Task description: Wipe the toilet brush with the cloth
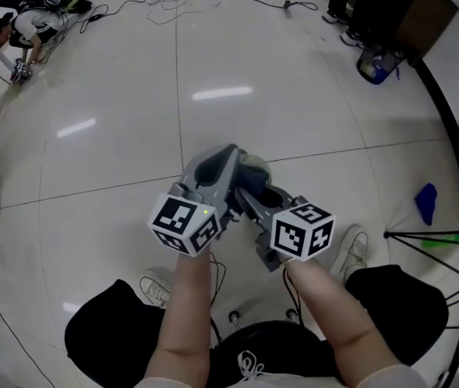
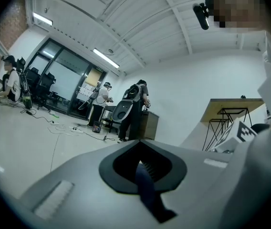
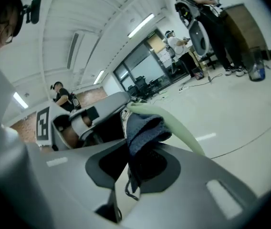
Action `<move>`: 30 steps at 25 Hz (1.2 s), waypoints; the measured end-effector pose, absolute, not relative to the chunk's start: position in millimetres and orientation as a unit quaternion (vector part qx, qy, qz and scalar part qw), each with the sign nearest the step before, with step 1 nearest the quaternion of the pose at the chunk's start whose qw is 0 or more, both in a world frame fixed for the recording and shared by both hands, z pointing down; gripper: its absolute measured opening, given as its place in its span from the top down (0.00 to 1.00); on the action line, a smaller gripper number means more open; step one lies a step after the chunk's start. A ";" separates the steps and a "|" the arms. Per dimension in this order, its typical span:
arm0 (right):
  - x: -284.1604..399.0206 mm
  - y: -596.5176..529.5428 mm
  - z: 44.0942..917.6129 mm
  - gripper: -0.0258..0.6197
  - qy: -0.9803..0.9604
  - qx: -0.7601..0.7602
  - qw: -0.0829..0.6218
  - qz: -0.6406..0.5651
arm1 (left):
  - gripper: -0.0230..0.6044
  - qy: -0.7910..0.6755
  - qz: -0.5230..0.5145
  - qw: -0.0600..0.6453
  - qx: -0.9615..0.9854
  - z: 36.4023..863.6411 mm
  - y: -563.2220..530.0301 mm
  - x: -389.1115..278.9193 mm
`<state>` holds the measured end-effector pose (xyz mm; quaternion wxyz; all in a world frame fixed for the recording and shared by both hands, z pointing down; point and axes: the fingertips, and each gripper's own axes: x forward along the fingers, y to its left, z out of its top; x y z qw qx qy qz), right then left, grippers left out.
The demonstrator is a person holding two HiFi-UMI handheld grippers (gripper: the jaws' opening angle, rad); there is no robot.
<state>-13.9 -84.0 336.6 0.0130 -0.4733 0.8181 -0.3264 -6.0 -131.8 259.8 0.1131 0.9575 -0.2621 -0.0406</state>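
Your forearms (image 1: 187,314) come up from 6 o'clock in the head view and meet dead centre. Both tools are held up over the floor (image 1: 132,95) with no surface under them. That makes sense, since one has to steady the brush while the other rubs.

Your right hand-held gripper (image 3: 133,157) is clamped on the dark blue cloth (image 3: 145,128). The cloth is bunched around the pale green handle of the toilet brush (image 3: 176,123), which curves off toward 4 o'clock in the right gripper view.

Your left hand-held gripper (image 2: 141,163) sits at 10 o'clock from there, jaws closed on a dark narrow strip. I take that for the brush's near end, though I can't be sure. The bristle head isn't visible anywhere.

Looks like mid-wipe to me. Next you'd slide the cloth along the handle, keeping the left grip firm so the brush doesn't twist.
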 end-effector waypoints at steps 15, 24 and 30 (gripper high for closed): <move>28.4 -95.0 367.6 0.86 0.749 -0.525 0.078 -0.395 | 0.95 -0.246 -0.048 0.108 0.962 254.6 -128.6 3.1; 42.1 -89.8 427.8 0.86 0.700 -0.538 0.078 -0.463 | 0.95 -0.259 -0.054 0.109 0.958 254.2 -135.8 -0.9; 52.4 -84.4 482.7 0.86 0.662 -0.558 0.055 -0.497 | 0.95 -0.253 -0.053 0.108 0.960 254.0 -135.8 1.9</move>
